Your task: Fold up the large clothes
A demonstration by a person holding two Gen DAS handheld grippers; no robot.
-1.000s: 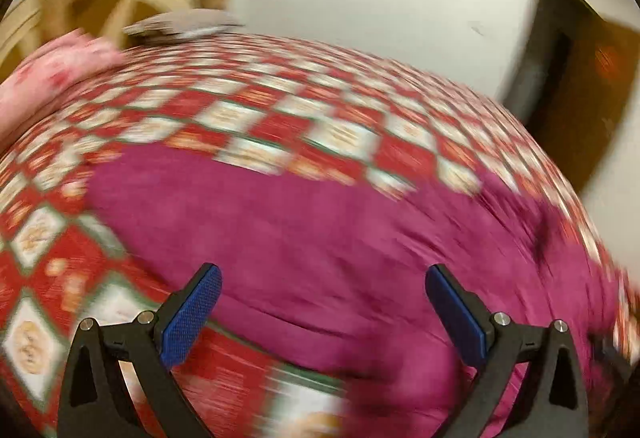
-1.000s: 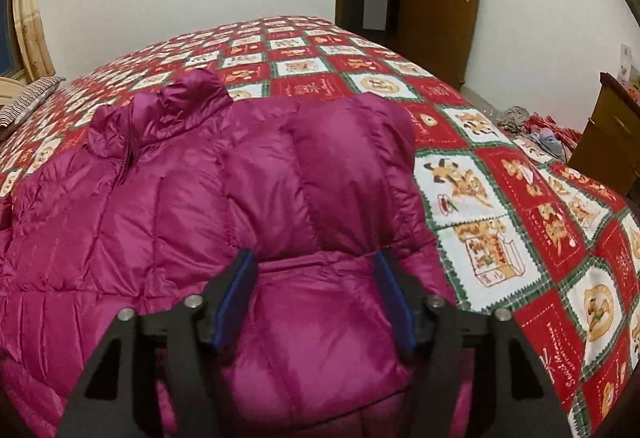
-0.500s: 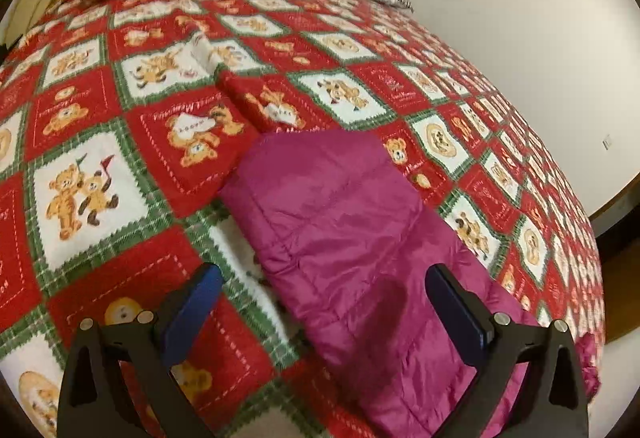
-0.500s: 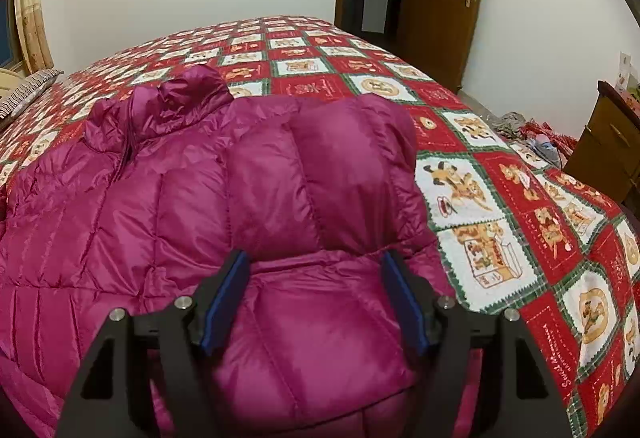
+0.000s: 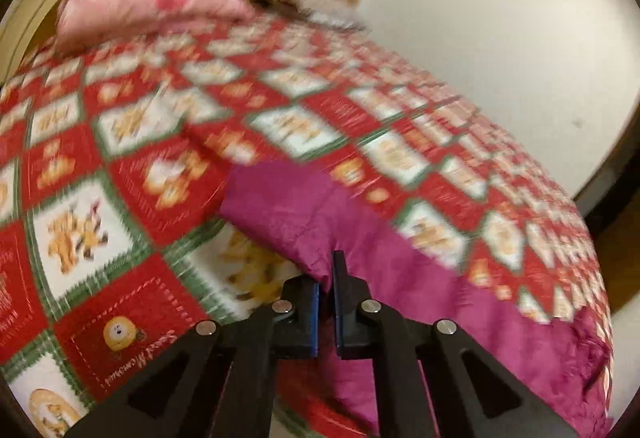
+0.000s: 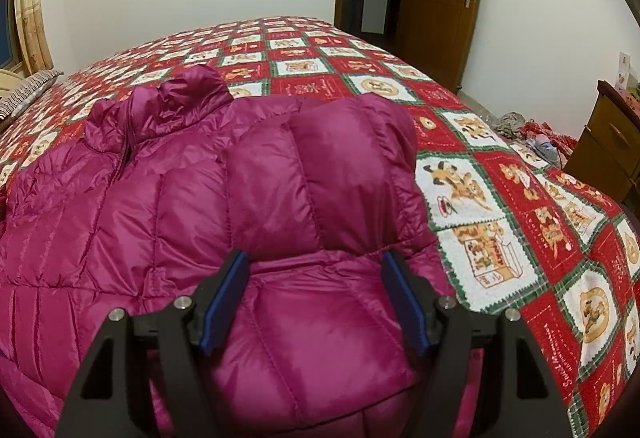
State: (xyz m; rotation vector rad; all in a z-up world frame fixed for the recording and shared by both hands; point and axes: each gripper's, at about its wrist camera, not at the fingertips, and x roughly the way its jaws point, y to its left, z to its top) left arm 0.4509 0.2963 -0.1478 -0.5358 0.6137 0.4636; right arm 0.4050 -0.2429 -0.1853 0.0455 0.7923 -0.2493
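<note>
— Where are you working?

— In a bedroom, over a bed (image 6: 500, 222) covered with a red, white and green checked quilt printed with bears. A wooden door (image 6: 438, 2) stands at the far wall, and a pink pillow (image 5: 148, 14) lies at the headboard end.

— And the garment?

— A magenta puffer jacket (image 6: 200, 206) lies spread on the quilt, collar toward the far side. One sleeve is folded across the body; the other sleeve (image 5: 320, 222) stretches out flat over the quilt.

— What is your left gripper doing?

— My left gripper (image 5: 327, 302) has just snapped closed, and the magenta fabric at the end of that outstretched sleeve is pinched between its blue pads. That view is blurred, so I can't make out finer detail.

— And the right?

— My right gripper (image 6: 316, 298) sits low over the folded sleeve near the jacket's hem, jaws spread fairly wide with padded fabric bulging between them. Whether the pads actually press on the fabric I cannot tell.
</note>
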